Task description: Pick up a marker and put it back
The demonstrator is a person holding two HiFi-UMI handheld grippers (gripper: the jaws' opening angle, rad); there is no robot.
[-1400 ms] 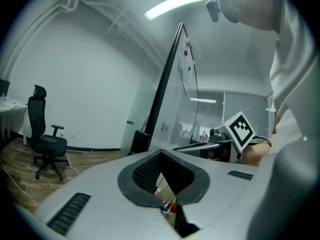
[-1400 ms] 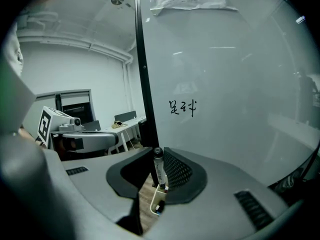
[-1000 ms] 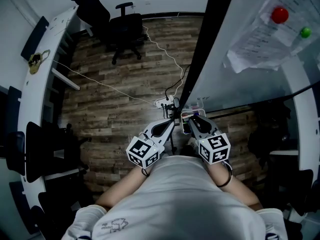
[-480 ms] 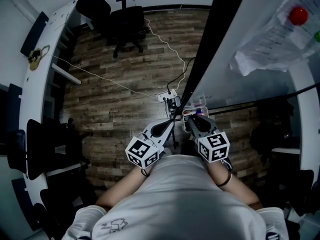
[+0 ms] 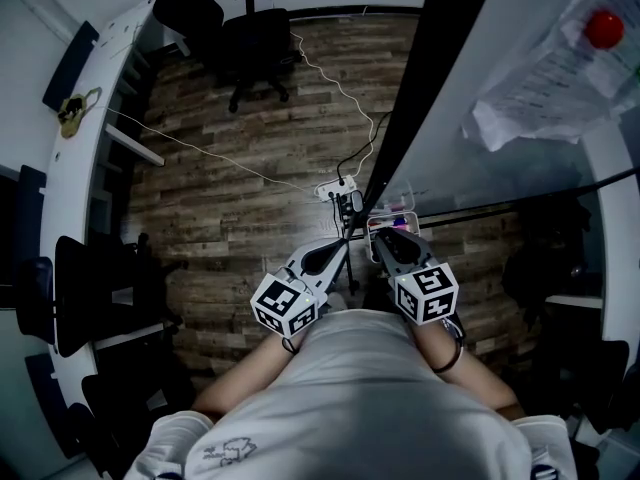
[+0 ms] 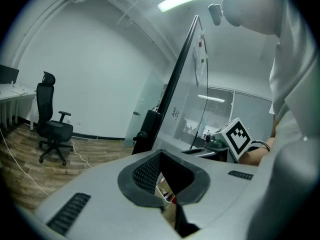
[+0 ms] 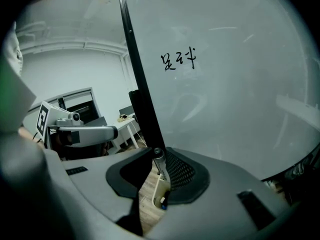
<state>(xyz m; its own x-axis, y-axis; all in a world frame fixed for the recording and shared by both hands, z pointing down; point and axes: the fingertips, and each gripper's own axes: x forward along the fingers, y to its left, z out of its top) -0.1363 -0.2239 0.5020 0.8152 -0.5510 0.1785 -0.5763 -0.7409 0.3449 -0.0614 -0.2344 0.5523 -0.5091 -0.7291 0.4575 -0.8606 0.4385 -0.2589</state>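
A grey marker stands upright between the jaws of my right gripper, which is shut on it. The marker's lower end reaches a white marker holder at the foot of the glass whiteboard. In the head view the right gripper sits over that holder and the left gripper is just beside it. My left gripper is shut with nothing in it. A few markers in the holder show through the gap below its jaws.
The whiteboard's black edge runs up from the grippers; black writing is on the board. Papers under a red magnet hang higher up. A power strip with cables lies on the wood floor, and an office chair stands far off.
Both grippers stay by the holder at the board's foot. Only the head view has shifted a little.
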